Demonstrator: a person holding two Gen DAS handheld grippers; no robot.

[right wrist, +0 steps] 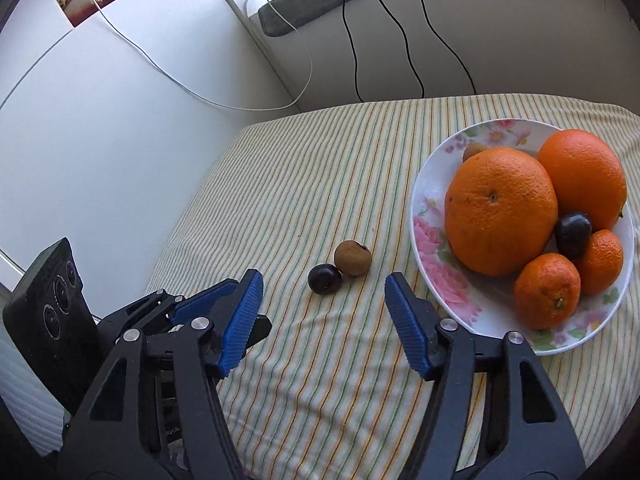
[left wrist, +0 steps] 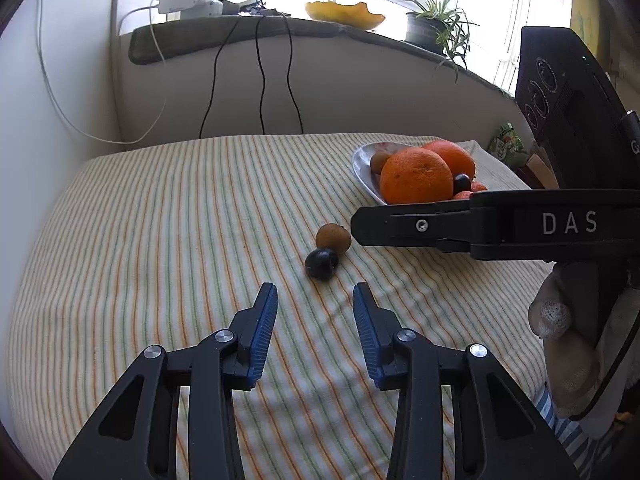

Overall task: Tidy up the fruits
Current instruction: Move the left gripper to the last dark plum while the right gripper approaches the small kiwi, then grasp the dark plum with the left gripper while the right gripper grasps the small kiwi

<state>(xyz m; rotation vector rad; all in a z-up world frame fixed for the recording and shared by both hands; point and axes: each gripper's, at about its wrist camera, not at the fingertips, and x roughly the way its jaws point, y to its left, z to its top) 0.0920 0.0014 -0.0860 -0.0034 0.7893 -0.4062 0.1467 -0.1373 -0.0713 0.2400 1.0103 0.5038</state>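
Observation:
A dark plum (left wrist: 321,264) and a small brown fruit (left wrist: 333,238) lie touching on the striped cloth. My left gripper (left wrist: 315,296) is open just short of the plum, with nothing between its blue pads. In the right wrist view the same plum (right wrist: 325,279) and brown fruit (right wrist: 353,258) sit just past the tips of my right gripper (right wrist: 322,286), which is open and empty too. To the right, a floral plate (right wrist: 428,200) holds two big oranges (right wrist: 500,208), two mandarins (right wrist: 546,290), another plum (right wrist: 573,234) and a brown fruit. The right gripper (left wrist: 358,226) reaches in from the right beside the brown fruit.
The striped cloth (left wrist: 180,220) covers a table set against a white wall. Black and white cables (left wrist: 260,80) hang from a padded sill with a potted plant (left wrist: 432,28). A gloved hand (left wrist: 560,340) holds the right gripper. The left gripper's camera housing (right wrist: 48,312) sits at lower left.

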